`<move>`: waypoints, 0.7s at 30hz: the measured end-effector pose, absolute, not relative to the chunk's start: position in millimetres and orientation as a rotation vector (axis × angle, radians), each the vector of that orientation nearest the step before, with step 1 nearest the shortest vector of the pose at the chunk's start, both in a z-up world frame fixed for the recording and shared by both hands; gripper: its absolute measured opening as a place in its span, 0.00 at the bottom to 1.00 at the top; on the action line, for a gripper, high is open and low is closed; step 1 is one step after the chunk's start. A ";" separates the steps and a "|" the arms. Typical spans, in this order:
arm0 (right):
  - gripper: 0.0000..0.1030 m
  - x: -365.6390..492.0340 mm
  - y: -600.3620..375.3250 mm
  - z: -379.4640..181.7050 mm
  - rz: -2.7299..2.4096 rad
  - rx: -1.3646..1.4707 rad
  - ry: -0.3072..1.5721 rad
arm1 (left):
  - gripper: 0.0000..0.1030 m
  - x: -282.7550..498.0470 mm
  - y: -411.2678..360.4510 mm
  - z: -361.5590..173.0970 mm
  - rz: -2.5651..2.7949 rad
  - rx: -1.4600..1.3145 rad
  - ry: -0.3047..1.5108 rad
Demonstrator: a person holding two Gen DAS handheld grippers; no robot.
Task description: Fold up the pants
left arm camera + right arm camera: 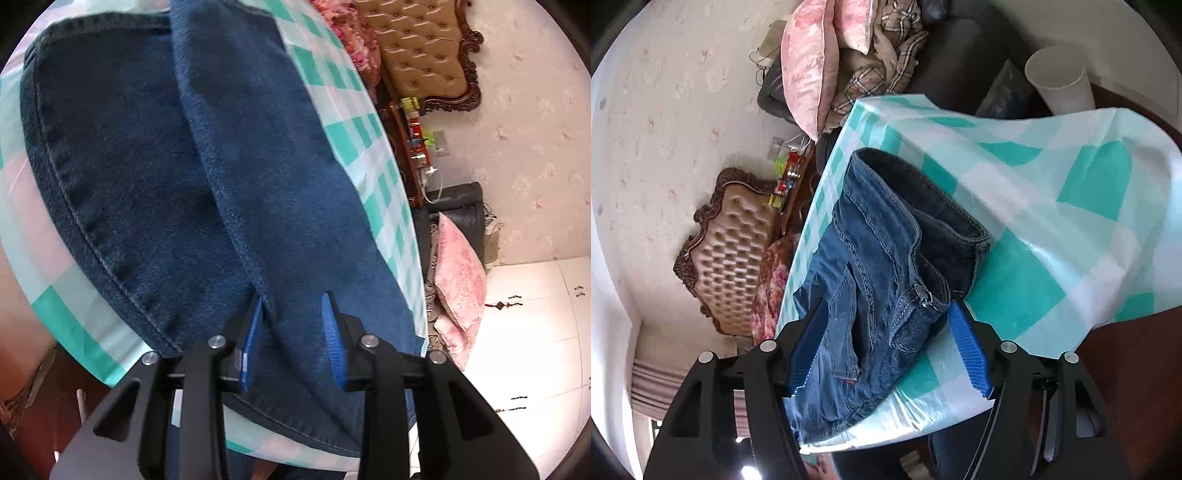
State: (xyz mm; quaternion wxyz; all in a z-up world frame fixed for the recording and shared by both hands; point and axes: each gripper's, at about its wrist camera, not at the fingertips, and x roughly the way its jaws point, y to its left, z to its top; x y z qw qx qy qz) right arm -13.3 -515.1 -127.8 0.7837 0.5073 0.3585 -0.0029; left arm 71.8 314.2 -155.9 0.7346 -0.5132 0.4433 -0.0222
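Jeans (886, 266) folded on checked desk cloth (1071, 206); left claw (293, 339) apart astride denim fold, right claw (886, 347) wide apart over waistband.

Bare checked tablecloth (1052, 236) right of the jeans (871, 280); white cup (1062, 83) beyond its far edge.

Pants (155, 177) on tablecloth (332, 74)

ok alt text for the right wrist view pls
Folded blue jeans lie on a table under a teal-and-white checked cloth, waistband end nearest the open right gripper, whose blue pads flank the denim. Behind are a white cup, a pink pillow and a tufted headboard.
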 end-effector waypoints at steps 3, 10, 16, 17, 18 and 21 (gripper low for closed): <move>0.65 -1.4 -510.2 -133.4 -0.030 1.065 0.803 | 0.29 76.3 316.5 -160.7 -0.053 -1.148 0.978; 0.11 63.7 -488.4 -64.5 -0.118 0.793 0.847 | 0.01 117.2 317.8 -138.0 -0.055 -1.117 1.010; 0.10 72.4 -489.8 4.4 -0.056 0.663 0.708 | 0.01 95.6 307.9 -59.4 -0.050 -0.979 0.865; 0.10 64.2 -498.8 -18.3 -0.114 0.657 0.772 | 0.01 83.1 305.9 -65.8 -0.047 -0.965 0.872; 0.10 60.4 -509.2 -45.9 -0.154 0.674 0.845 | 0.01 73.0 305.3 -79.8 -0.055 -0.973 0.896; 0.10 45.8 -516.3 -108.9 -0.206 0.658 0.990 | 0.01 54.5 303.5 -135.9 -0.034 -1.010 1.001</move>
